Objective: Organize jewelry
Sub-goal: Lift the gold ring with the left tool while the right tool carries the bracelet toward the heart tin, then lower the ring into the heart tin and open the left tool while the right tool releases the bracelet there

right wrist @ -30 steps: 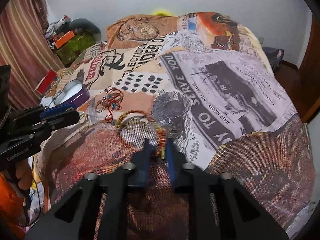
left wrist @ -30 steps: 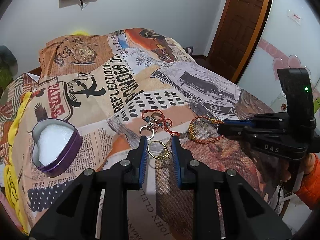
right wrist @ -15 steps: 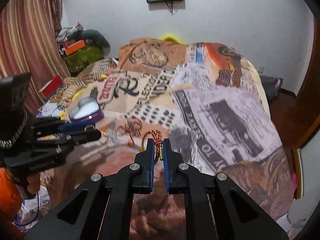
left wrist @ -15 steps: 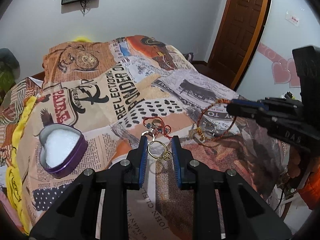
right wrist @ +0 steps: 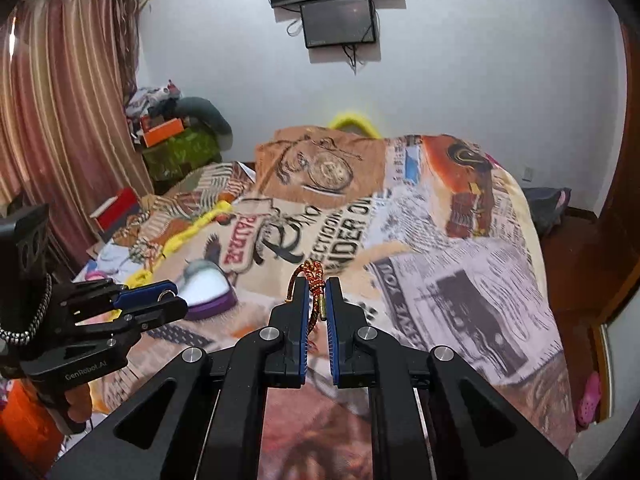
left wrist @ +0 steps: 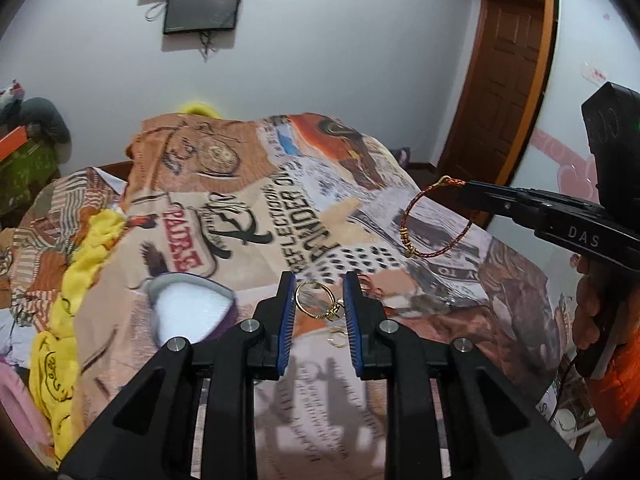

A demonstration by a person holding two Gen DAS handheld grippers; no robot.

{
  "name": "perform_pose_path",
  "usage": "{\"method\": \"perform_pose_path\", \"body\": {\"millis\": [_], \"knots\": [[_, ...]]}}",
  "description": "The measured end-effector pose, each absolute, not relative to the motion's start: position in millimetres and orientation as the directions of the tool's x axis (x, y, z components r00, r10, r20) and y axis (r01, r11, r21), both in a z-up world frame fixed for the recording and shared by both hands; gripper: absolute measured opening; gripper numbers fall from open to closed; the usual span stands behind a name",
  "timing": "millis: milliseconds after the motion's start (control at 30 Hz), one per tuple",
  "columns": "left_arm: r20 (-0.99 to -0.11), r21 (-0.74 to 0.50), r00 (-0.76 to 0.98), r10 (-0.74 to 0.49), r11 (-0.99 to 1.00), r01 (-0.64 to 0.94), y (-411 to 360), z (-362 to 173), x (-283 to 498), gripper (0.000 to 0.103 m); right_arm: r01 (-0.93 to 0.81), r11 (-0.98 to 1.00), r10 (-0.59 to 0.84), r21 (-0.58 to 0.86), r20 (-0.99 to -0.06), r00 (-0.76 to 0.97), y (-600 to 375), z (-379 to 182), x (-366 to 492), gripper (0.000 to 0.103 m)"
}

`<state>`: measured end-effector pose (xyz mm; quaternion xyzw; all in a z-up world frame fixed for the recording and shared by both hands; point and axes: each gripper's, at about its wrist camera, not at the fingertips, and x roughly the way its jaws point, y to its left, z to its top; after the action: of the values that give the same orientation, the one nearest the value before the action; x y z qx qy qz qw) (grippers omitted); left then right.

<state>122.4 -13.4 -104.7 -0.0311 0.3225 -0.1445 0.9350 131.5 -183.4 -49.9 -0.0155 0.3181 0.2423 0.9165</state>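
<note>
My left gripper is shut on a gold ring and holds it above the bed. My right gripper is shut on a red and gold cord bracelet; in the left wrist view the bracelet hangs from its tip in the air at the right. A purple heart-shaped tin with white lining lies open on the bed to the left of my left gripper; it also shows in the right wrist view. More rings and a red cord piece lie on the bedspread beneath.
The bed is covered by a newspaper-print spread with a yellow cloth at its left edge. A wooden door stands at the right, a wall screen behind. Clutter and a curtain are at the left.
Both grippers have risen from the bedspread, the left with the gold ring, the right with the bracelet, which was lying on the bed one second ago.
</note>
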Motion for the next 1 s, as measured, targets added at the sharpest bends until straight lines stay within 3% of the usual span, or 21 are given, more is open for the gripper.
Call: {"method": "perform_pose_path", "body": {"millis": [500,1000], "knots": [[-0.579,-0.142,0.797,-0.173,0.984,0.110,54.4,-106.7,123.3,0.023,-0.573,0.801,0.556,0.176,-0.576,0.600,-107.0,-54.2,143.3,0.007],[-0.630,-0.156,0.767,-0.119,0.987,0.025,96.0,-139.1,146.2,0.023,-0.646,0.737,0.568,0.198,-0.698,0.435,-32.8,-100.0,178.6,0.007]]}}
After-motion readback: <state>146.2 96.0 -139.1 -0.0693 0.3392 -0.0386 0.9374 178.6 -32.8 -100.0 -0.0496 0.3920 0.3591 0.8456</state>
